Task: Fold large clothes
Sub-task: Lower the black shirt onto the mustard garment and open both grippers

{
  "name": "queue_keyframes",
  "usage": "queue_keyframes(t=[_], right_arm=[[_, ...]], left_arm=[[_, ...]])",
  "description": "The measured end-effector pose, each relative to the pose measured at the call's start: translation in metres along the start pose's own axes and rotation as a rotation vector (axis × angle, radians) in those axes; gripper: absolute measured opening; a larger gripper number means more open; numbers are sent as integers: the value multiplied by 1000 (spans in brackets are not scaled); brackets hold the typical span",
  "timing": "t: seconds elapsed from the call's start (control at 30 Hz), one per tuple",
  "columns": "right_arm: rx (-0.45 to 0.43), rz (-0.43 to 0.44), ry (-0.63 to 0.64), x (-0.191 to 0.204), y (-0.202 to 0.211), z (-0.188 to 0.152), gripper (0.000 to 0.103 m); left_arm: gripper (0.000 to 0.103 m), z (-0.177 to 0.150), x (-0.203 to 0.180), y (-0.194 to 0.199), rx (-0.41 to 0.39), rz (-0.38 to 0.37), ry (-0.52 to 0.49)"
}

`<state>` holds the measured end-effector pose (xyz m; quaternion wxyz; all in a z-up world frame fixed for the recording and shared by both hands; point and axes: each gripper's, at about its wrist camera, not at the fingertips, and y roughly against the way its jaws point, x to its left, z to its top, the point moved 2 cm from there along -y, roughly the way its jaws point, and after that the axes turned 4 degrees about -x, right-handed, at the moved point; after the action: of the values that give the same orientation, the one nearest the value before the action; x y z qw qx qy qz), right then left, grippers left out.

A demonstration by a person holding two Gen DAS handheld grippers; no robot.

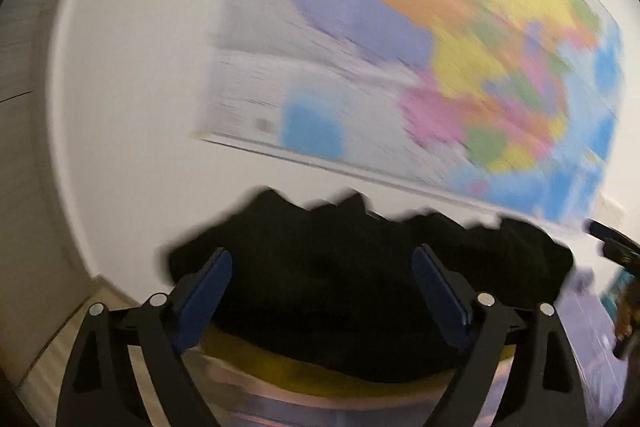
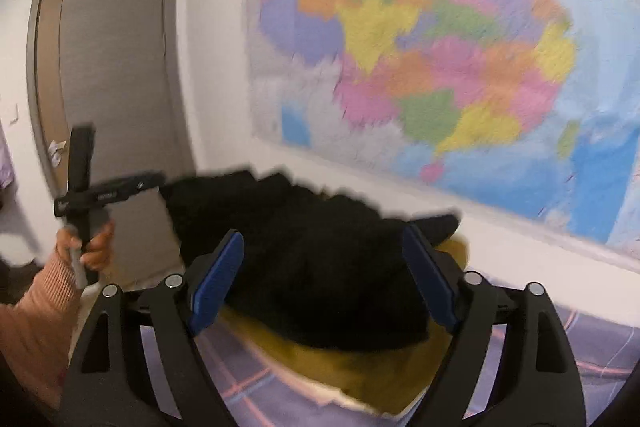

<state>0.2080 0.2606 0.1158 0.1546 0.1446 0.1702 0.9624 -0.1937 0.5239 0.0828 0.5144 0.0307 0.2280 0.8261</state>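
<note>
A black garment [image 1: 360,279] lies in a crumpled heap on top of a yellow cloth [image 1: 280,363]. My left gripper [image 1: 322,253] is open, its blue pads [image 1: 208,299] wide apart on either side of the heap's near part and pressing on nothing. From the right wrist, the same black garment [image 2: 320,267] rests on the yellow cloth [image 2: 360,375]. My right gripper [image 2: 323,234] also stands open over its near edge. The picture is blurred, so I cannot tell whether the fingers touch the fabric.
A purple plaid bedsheet [image 2: 580,343] lies under the clothes. A large coloured map [image 2: 440,47] hangs on the white wall behind, with a grey door [image 2: 116,47] to its left. A hand [image 2: 92,247] in a peach sleeve holds the left tool at the left.
</note>
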Motion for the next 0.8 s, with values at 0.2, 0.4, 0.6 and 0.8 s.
queue_keyframes(t=[0.2, 0.4, 0.6, 0.8], right_arm=[[158, 6, -99, -23, -45, -35, 54], [294, 73, -313, -54, -66, -89, 53], [192, 62, -201, -28, -35, -51, 57], [98, 85, -122, -11, -31, -28, 65]], left_arm=[[89, -23, -13, -65, 155, 1, -2], [90, -42, 4, -118, 270, 122, -8], [90, -27, -19, -100, 222, 138, -51], [95, -27, -70, -58, 150, 104, -170]])
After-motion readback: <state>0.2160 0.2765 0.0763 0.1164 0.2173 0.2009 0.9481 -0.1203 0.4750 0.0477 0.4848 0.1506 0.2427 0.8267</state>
